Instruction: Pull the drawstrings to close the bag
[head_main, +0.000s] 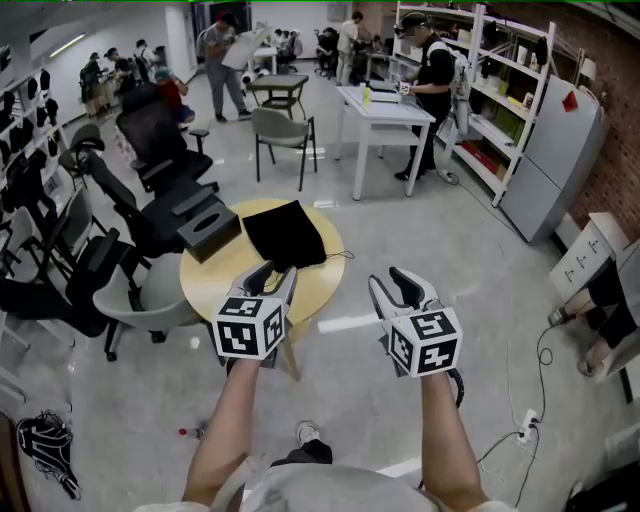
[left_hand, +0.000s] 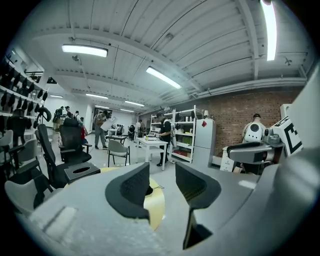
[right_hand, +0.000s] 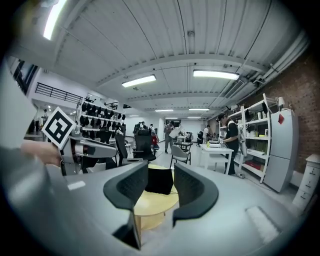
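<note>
Fingers wide, short of the round yellow surface (head_main: 210, 280) in a busy workshop.
My left gripper (head_main: 277, 272) and right gripper (head_main: 390, 280) hold nothing. The black bag (head_main: 284, 233) lies flat on the surface beside a black box (head_main: 208, 229). My right gripper view frames the bag, while the left shows perhaps only its cord.

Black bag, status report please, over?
Left gripper, right gripper: jaws open, empty. Black bag lies on round table, untouched. Dark box beside it, path clear.
</note>
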